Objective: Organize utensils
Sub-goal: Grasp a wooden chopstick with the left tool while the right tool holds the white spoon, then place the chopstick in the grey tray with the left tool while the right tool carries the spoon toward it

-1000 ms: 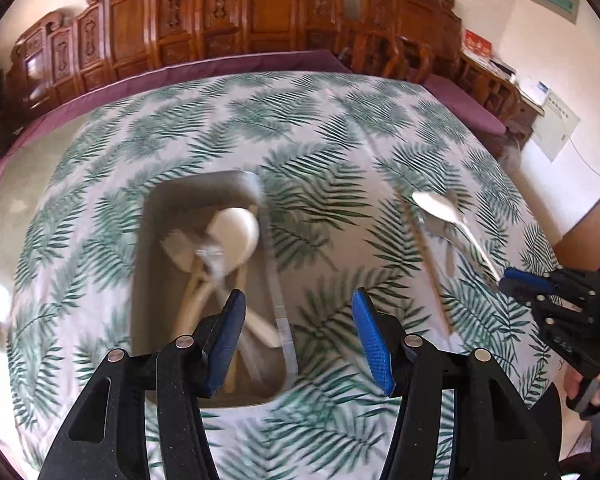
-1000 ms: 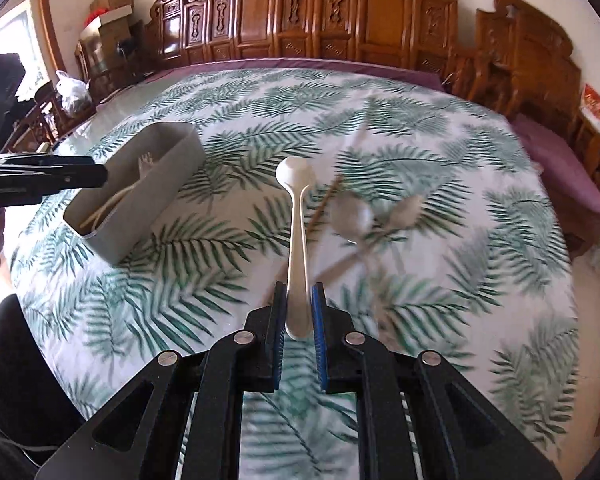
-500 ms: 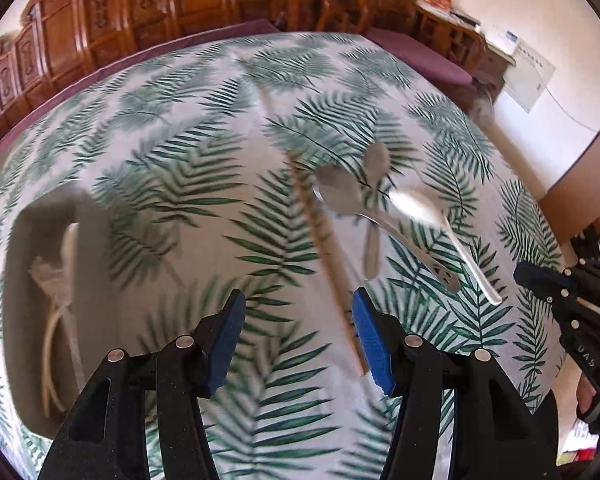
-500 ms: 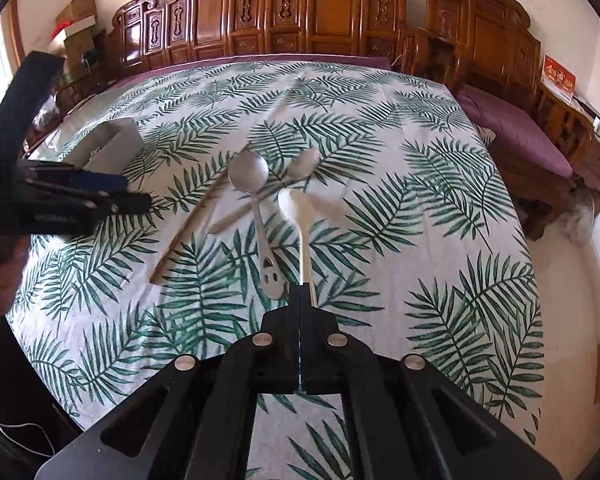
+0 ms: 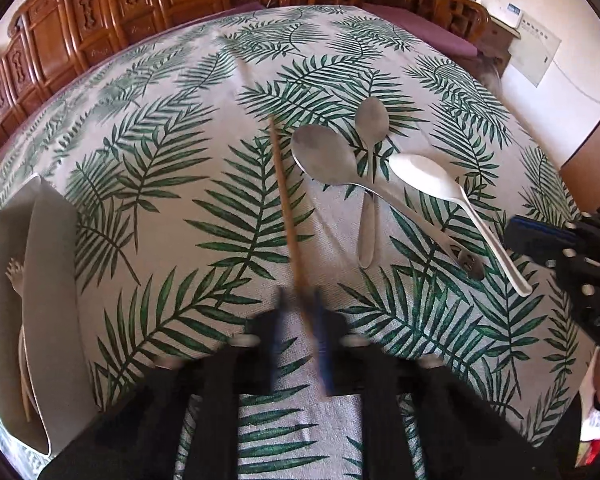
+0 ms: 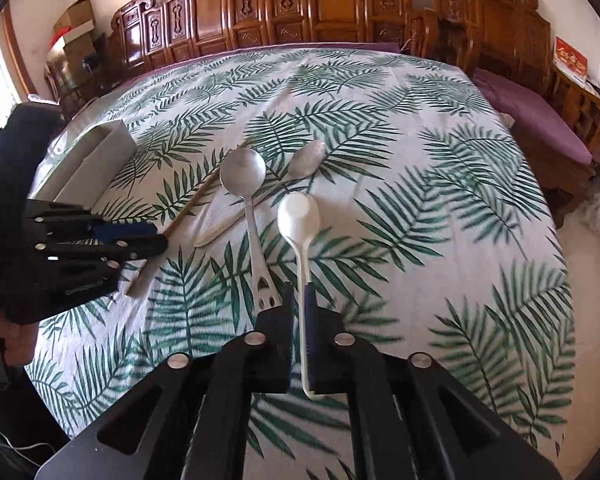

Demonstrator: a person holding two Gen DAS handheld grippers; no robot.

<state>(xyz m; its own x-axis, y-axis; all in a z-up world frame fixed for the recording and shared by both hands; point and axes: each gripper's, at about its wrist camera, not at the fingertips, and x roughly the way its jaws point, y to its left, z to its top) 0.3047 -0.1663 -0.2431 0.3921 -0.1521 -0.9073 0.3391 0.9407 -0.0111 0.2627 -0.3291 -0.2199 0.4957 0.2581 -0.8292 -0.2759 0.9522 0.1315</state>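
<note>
Two grippers are seen over the leaf-print tablecloth (image 5: 172,216). The left gripper (image 5: 300,320), lower centre and blurred, has just been closing and is clamped on the wooden chopstick (image 5: 286,200). The right gripper (image 6: 300,320) has just been opening slightly; the white spoon (image 6: 300,216) handle is seen between its narrow jaws. A grey utensil box (image 5: 48,280) is located at the left edge.

a lived-in home, most likely a dining room. carved wooden chairs (image 6: 332,4) line the far side of a big worktop under a palm-leaf cloth (image 6: 440,184). cardboard boxes (image 6: 74,24) are stacked far left, and a red card (image 6: 571,60) stands on furniture at far right.
</note>
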